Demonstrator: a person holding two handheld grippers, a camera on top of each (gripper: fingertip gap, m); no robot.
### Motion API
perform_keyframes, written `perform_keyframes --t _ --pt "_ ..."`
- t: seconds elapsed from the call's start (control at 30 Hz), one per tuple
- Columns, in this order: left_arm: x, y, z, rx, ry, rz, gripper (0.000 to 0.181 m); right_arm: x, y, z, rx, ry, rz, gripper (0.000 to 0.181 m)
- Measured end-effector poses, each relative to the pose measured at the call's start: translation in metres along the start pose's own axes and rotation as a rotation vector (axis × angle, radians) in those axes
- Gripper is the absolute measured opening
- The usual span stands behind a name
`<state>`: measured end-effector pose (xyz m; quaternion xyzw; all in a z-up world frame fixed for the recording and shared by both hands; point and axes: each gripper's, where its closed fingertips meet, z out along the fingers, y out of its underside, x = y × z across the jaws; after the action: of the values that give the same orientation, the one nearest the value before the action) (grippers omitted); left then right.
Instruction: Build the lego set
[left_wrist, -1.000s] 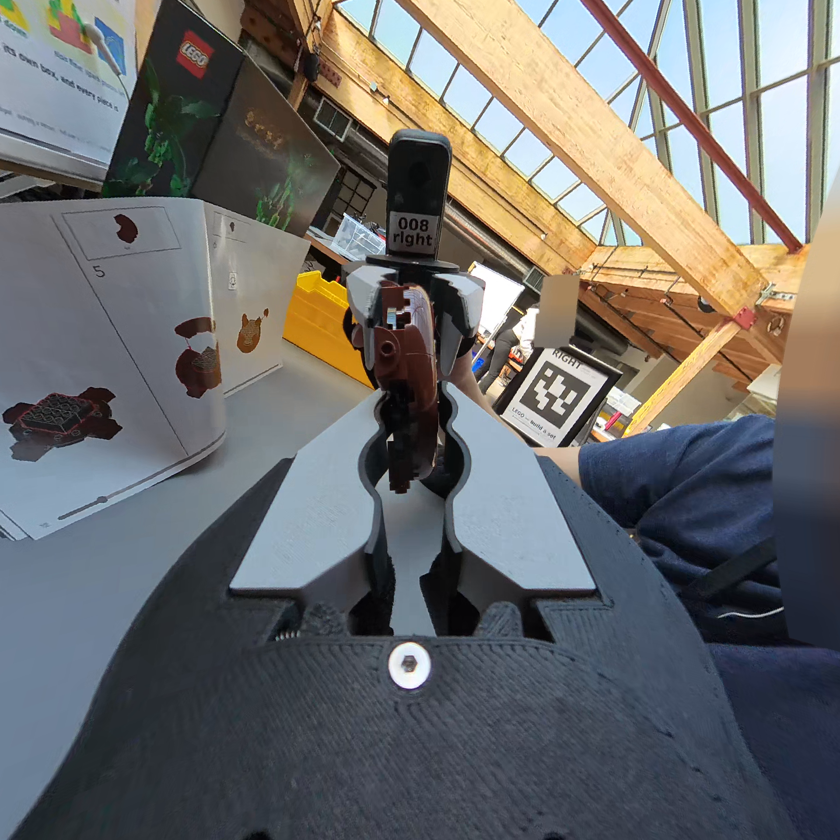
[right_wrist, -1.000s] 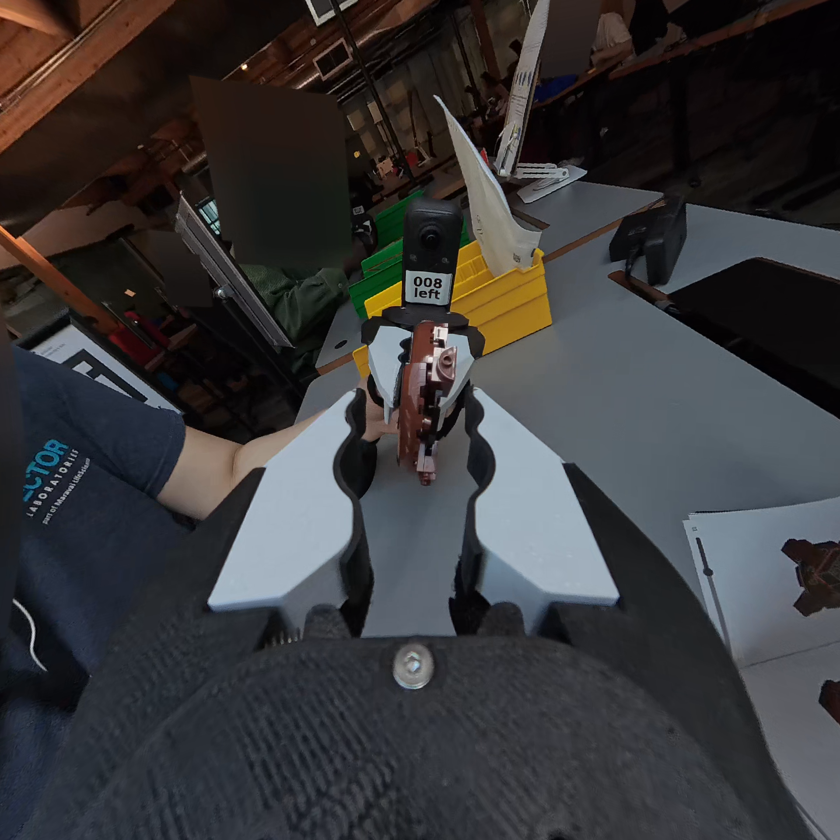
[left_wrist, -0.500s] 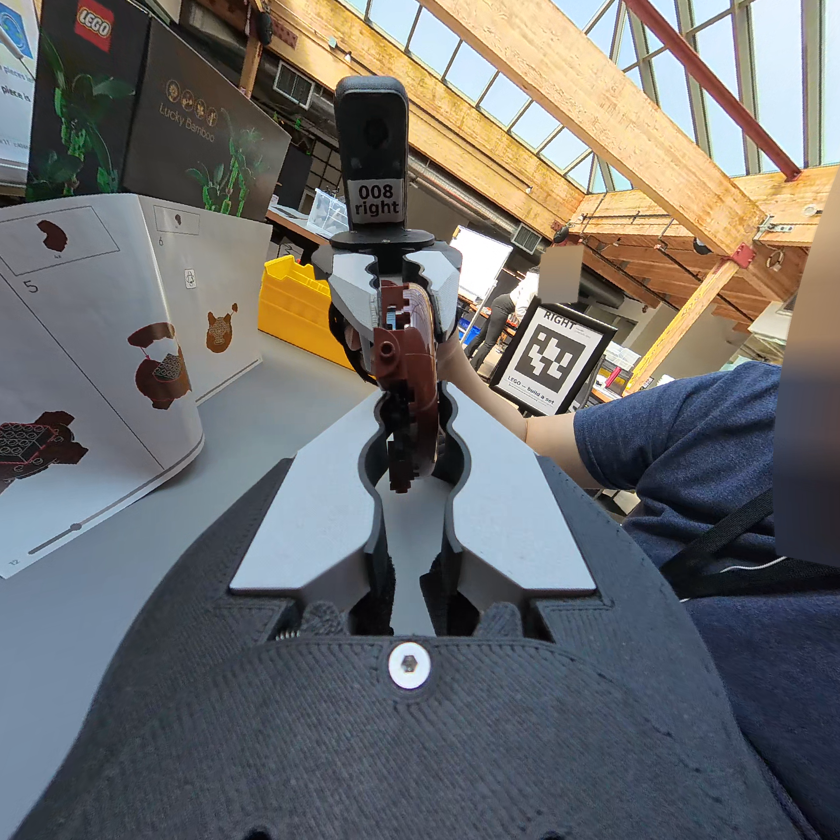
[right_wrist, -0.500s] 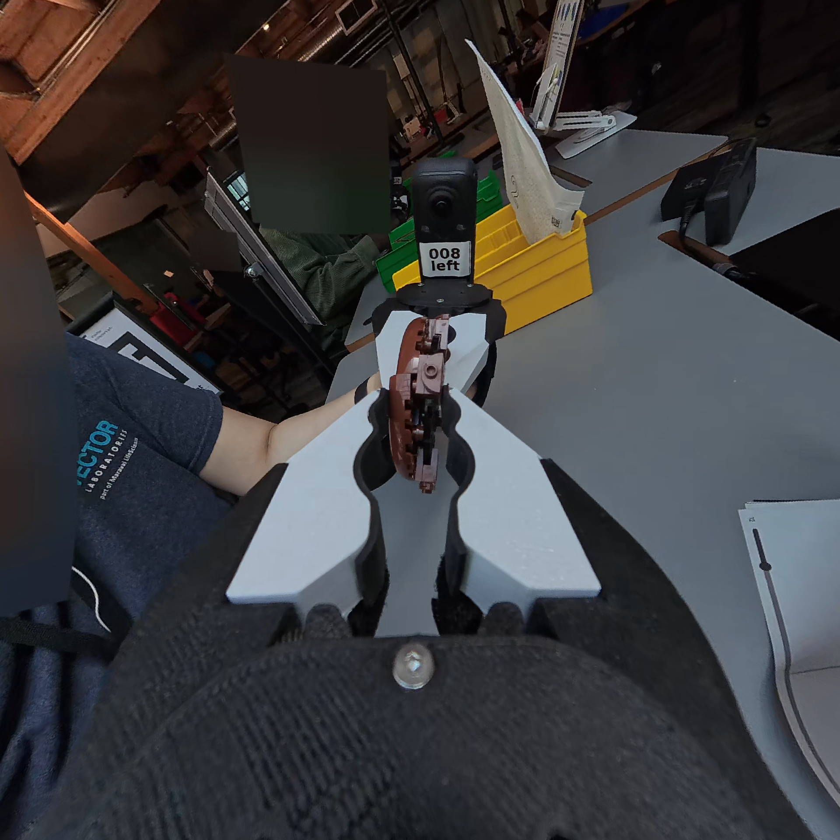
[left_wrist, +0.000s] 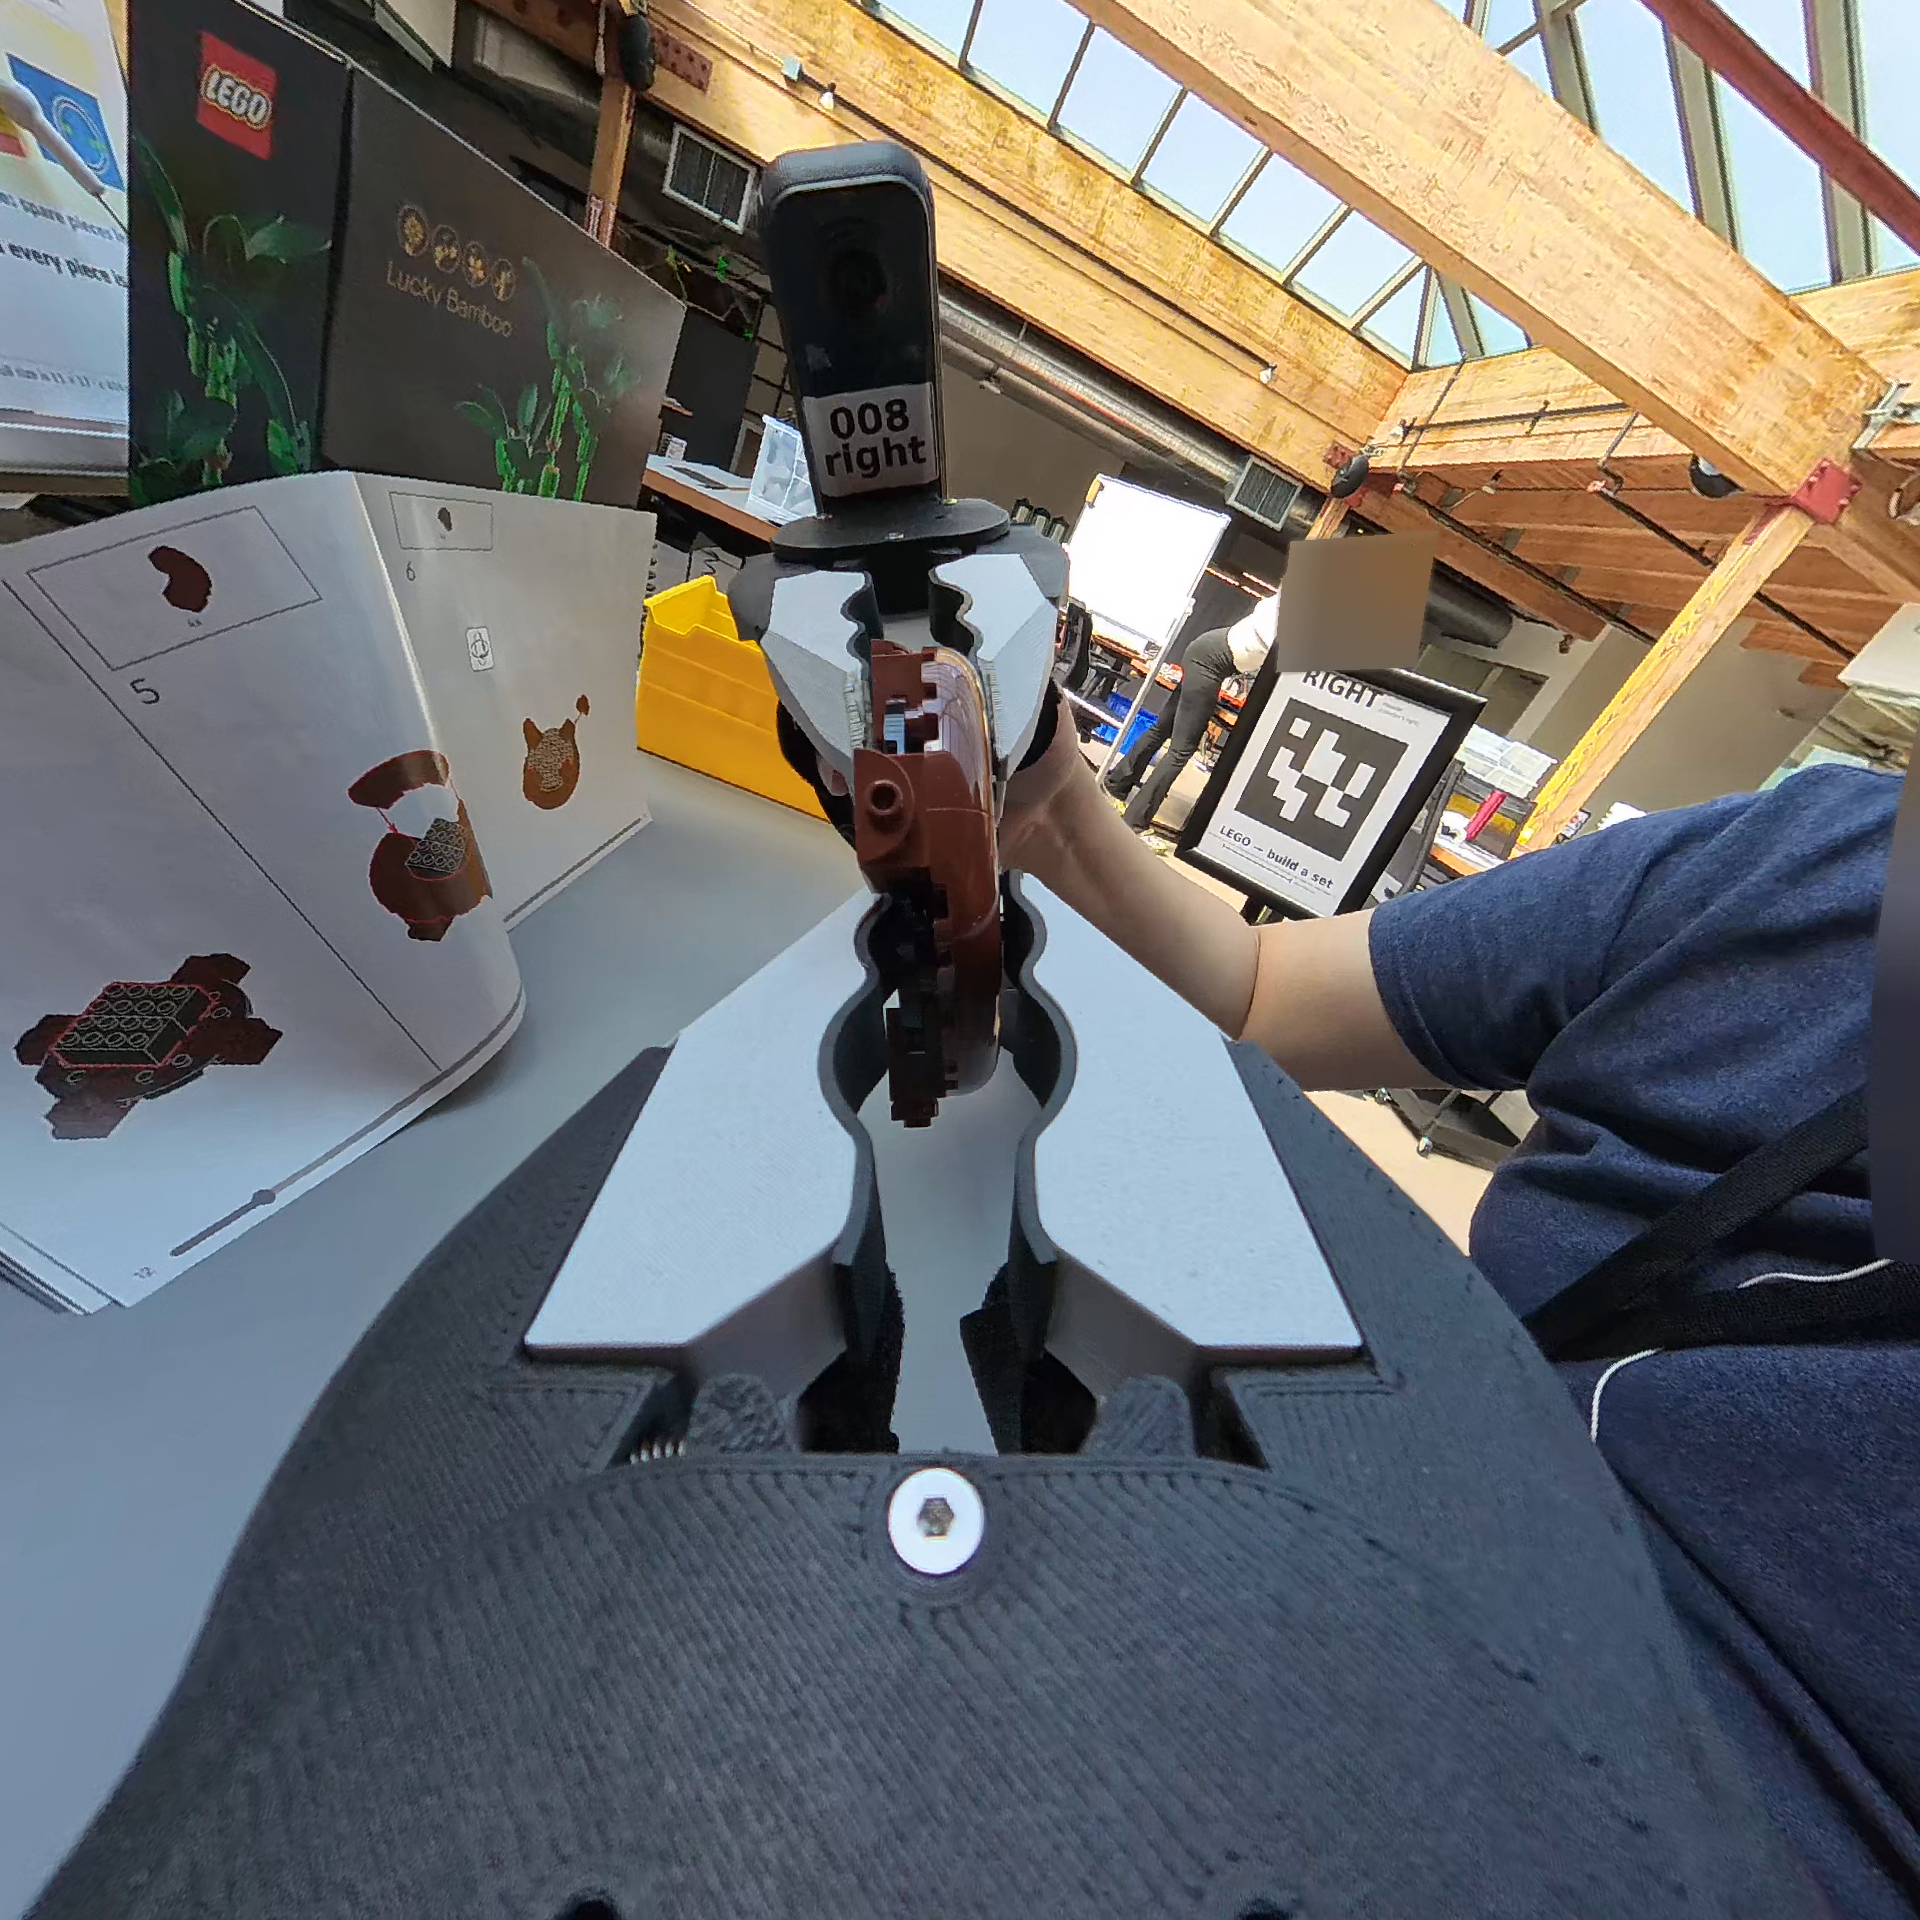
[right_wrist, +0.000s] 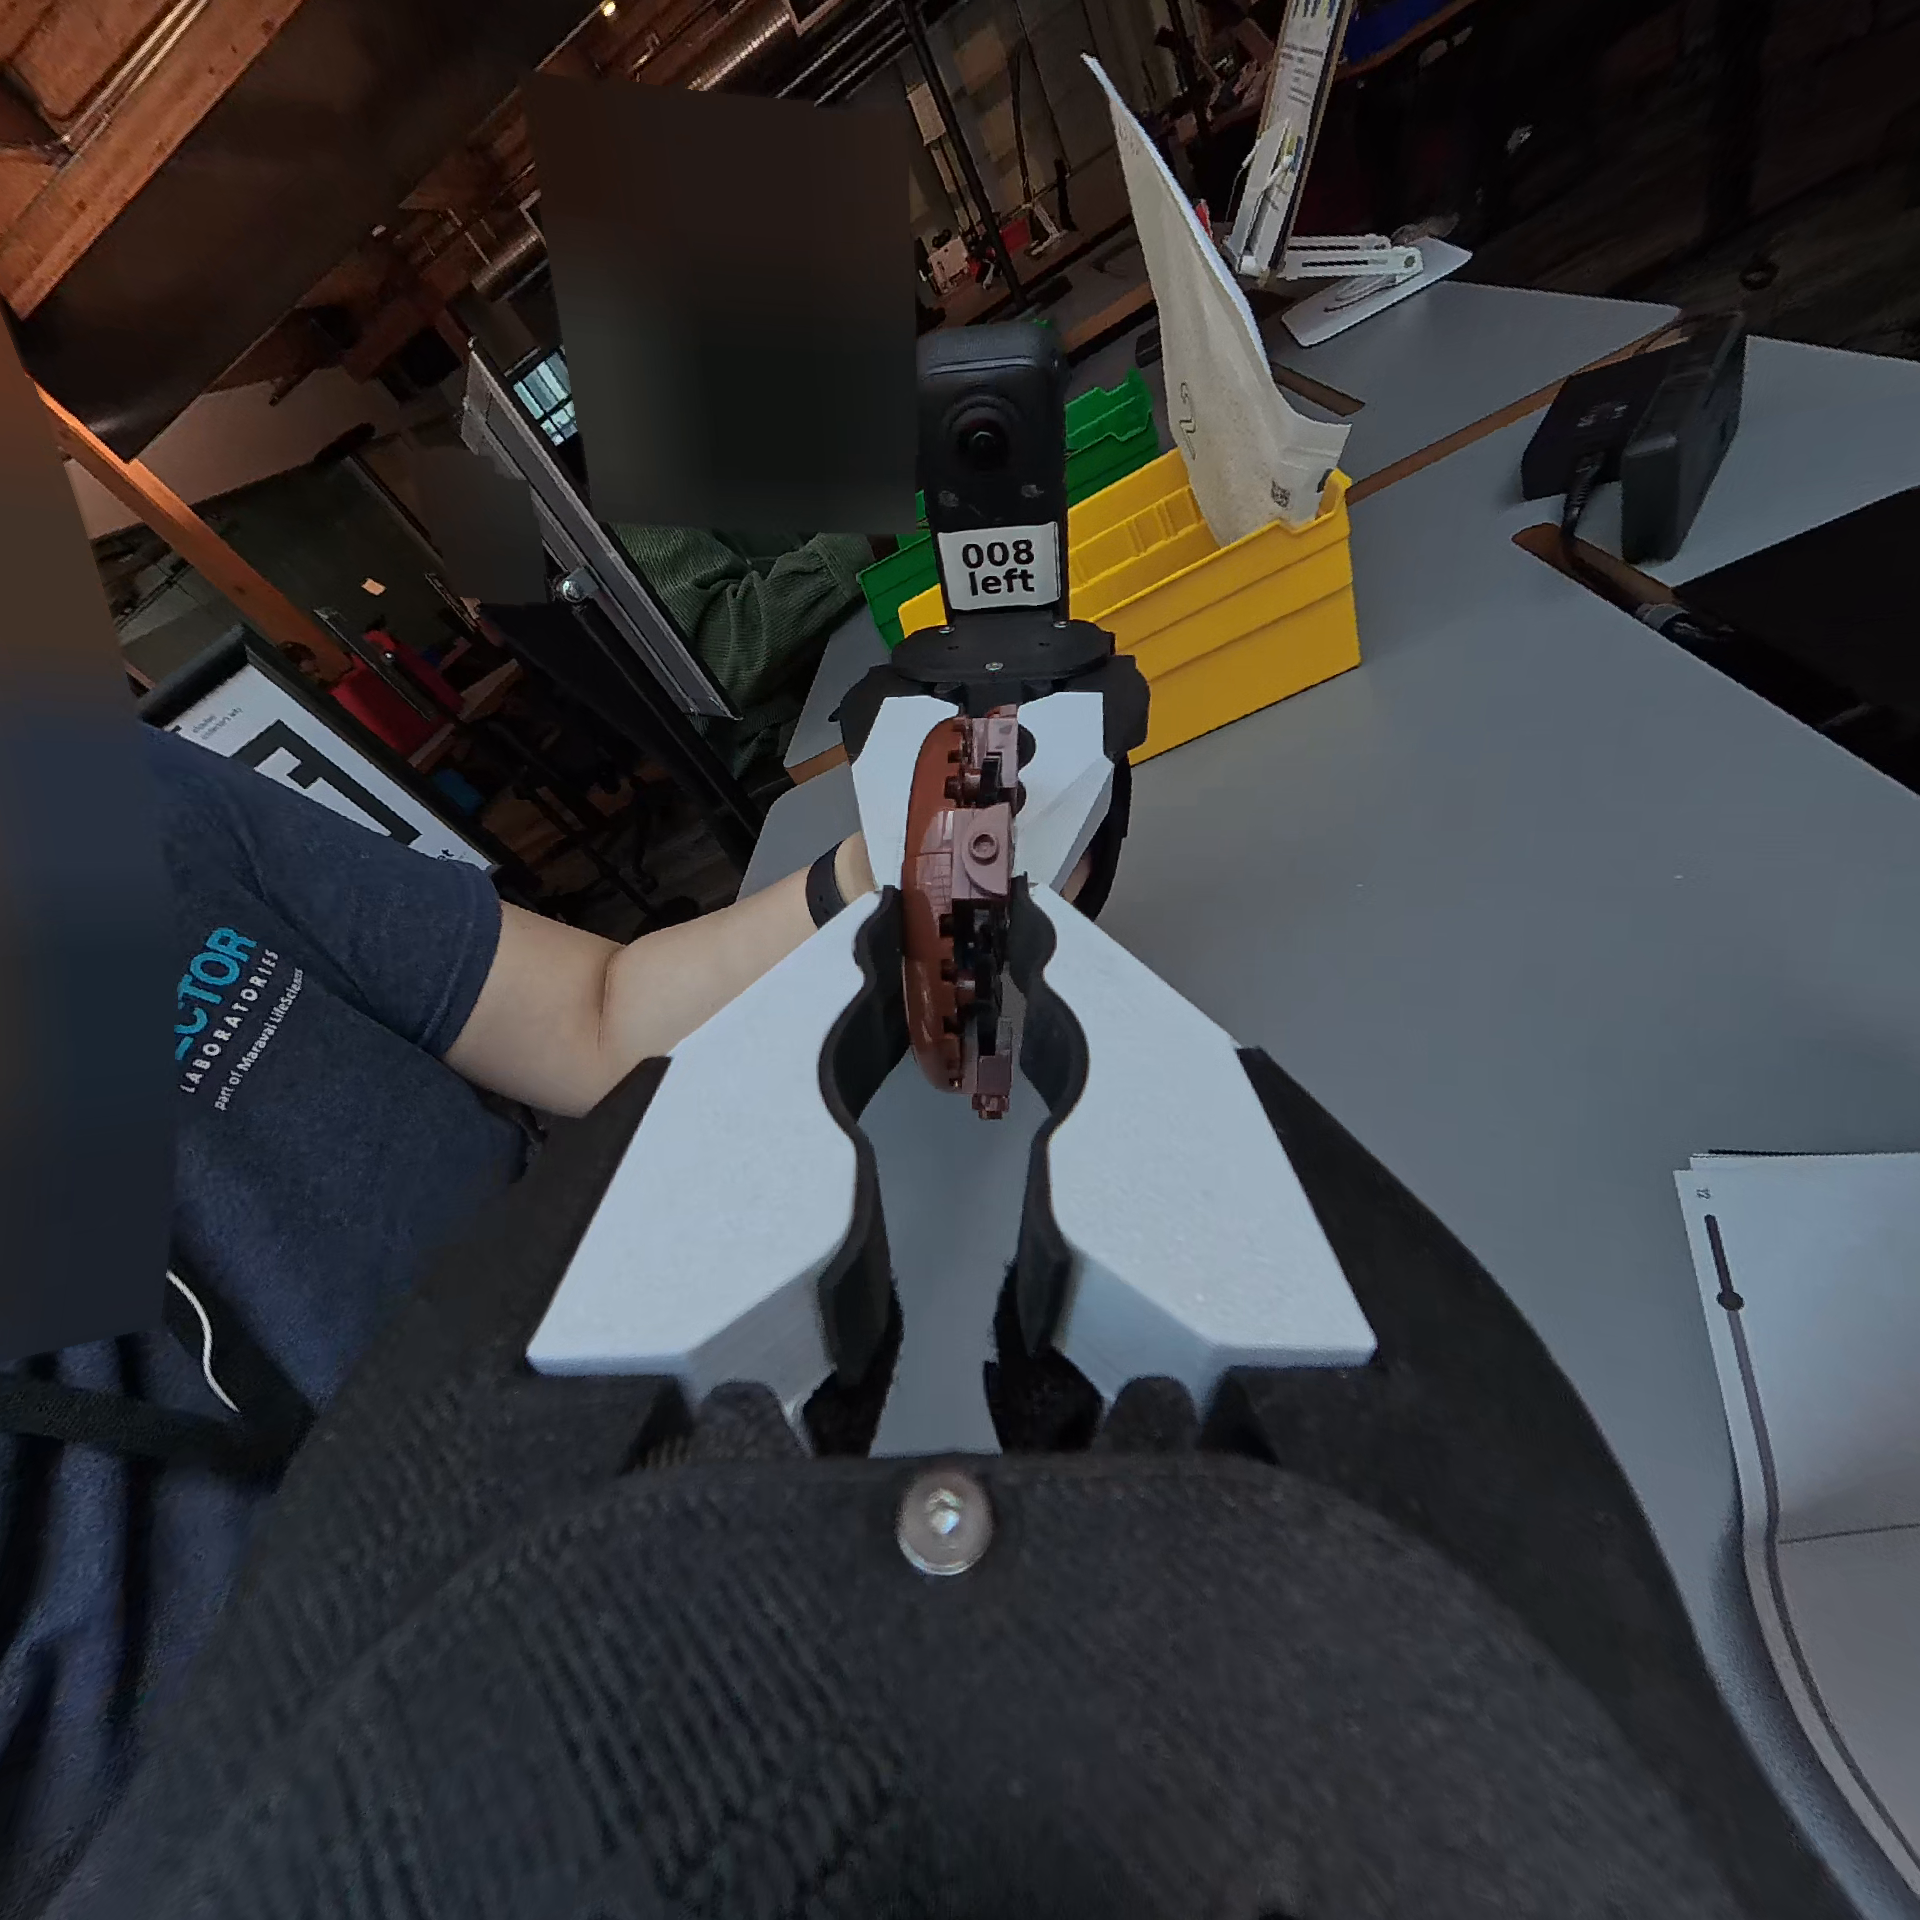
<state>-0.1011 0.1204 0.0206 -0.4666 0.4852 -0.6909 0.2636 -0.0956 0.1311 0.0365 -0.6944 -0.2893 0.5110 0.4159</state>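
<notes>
A brown lego assembly (left_wrist: 914, 821) is held edge-on in the air between my two grippers, which face each other. My left gripper (left_wrist: 940, 909) is shut on its near end in the left wrist view, and the right gripper (left_wrist: 925, 748) clamps the far end. In the right wrist view my right gripper (right_wrist: 953, 902) is shut on the same assembly (right_wrist: 935, 997), with the left gripper (right_wrist: 982, 821) gripping it from the other side. Studs and darker bricks show on one face, a smooth rounded brown plate on the other.
An open instruction booklet (left_wrist: 260, 831) stands at the left and also lies at the right in the right wrist view (right_wrist: 1829, 1351). A yellow bin (right_wrist: 1226, 603) with a paper bag, a black device (right_wrist: 1662, 436) and a dark lego box (left_wrist: 416, 291) sit on the grey table (right_wrist: 1455, 883). A person's arm (left_wrist: 1195, 914) is close. The tips of both grippers are at nearly the same place.
My right gripper's fingers, wide apart a second ago, have closed onto the assembly. Both grippers have shifted together with it; the left has kept its grip.
</notes>
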Motion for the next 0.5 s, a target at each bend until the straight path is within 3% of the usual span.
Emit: perform_keyframes --t 0.07,0.13,0.23,0.27,0.33,0.5 --pt "0.004 -0.001 0.000 -0.003 0.008 0.024 0.016 -0.003 -0.001 -0.001 -0.008 0.019 -0.080 0.020" --pt "0.004 0.000 0.002 -0.018 -0.009 0.055 0.016 -0.001 -0.002 -0.002 -0.026 0.089 -0.141 0.042" --pt "0.007 -0.002 0.002 -0.011 0.002 0.067 0.016 -0.001 0.004 -0.002 -0.102 0.143 -0.172 0.049" --pt "0.009 -0.002 0.002 -0.014 0.010 0.065 0.017 -0.003 0.006 0.000 -0.110 0.145 -0.180 0.047" --pt "0.008 0.001 0.004 -0.032 0.001 0.073 0.017 -0.006 0.009 0.003 -0.136 0.137 -0.189 0.025" --pt "0.011 0.005 0.006 -0.060 0.012 0.094 0.017 -0.010 0.008 0.004 -0.136 0.121 -0.144 0.020"
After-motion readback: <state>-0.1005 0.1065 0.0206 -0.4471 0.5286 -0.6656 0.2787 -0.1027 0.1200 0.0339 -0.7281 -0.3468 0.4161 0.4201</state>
